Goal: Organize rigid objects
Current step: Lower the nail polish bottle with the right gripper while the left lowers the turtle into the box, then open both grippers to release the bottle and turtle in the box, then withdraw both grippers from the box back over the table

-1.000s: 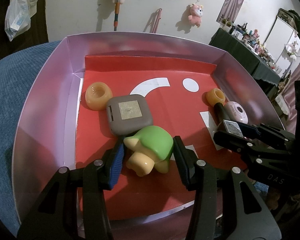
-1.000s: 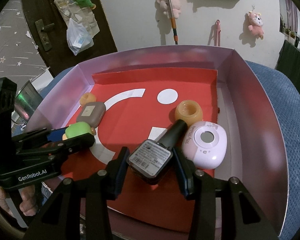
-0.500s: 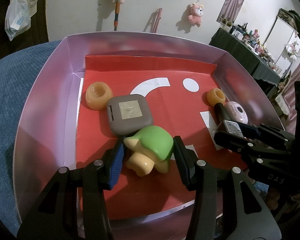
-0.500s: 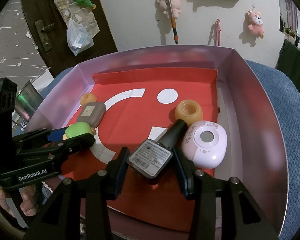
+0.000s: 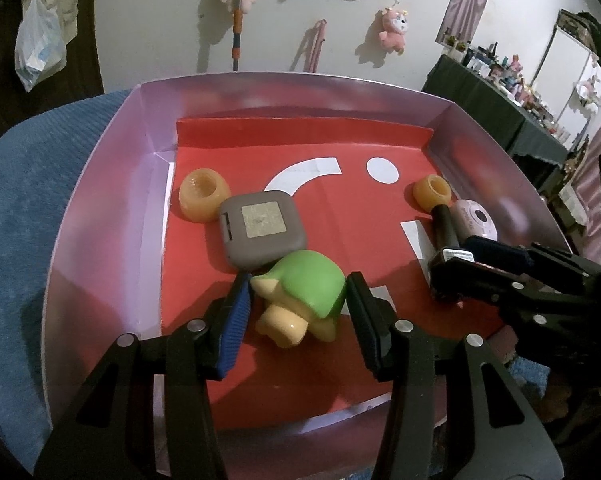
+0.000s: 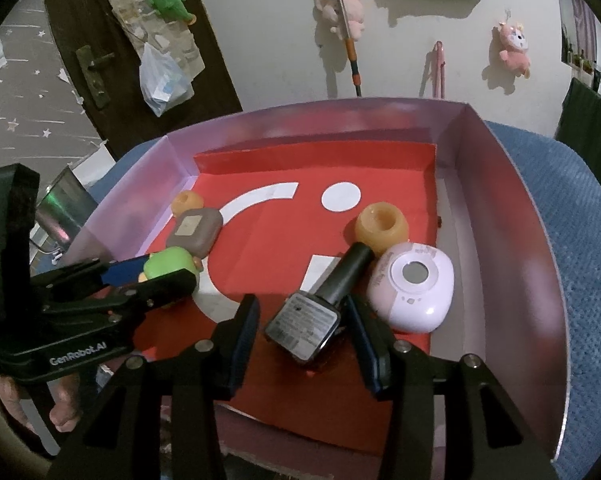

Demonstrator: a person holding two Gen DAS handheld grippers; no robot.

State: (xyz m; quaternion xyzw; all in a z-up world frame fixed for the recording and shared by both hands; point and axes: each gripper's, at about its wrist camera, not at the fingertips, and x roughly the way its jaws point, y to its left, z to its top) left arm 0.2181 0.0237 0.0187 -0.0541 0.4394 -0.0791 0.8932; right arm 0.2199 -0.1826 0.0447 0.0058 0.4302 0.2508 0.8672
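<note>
A green-capped yellow toy figure (image 5: 300,296) lies on the red floor of a pink-walled box (image 5: 100,200). My left gripper (image 5: 296,300) has its fingers on both sides of the toy, close against it; it also shows in the right wrist view (image 6: 156,276). A dark bottle with a label on its base (image 6: 320,304) lies between the fingers of my right gripper (image 6: 300,316), which stands open with gaps on both sides. The bottle also shows in the left wrist view (image 5: 444,232).
A grey square case (image 5: 260,232) touches the toy's far side. An orange ring-shaped pot (image 5: 202,196) sits by the left wall. A second orange pot (image 6: 382,226) and a pink round device (image 6: 414,288) lie next to the bottle. Blue fabric (image 6: 572,240) surrounds the box.
The right gripper's fingers have spread apart from the bottle, which now lies loose between them. The left gripper and the toy have not moved.
</note>
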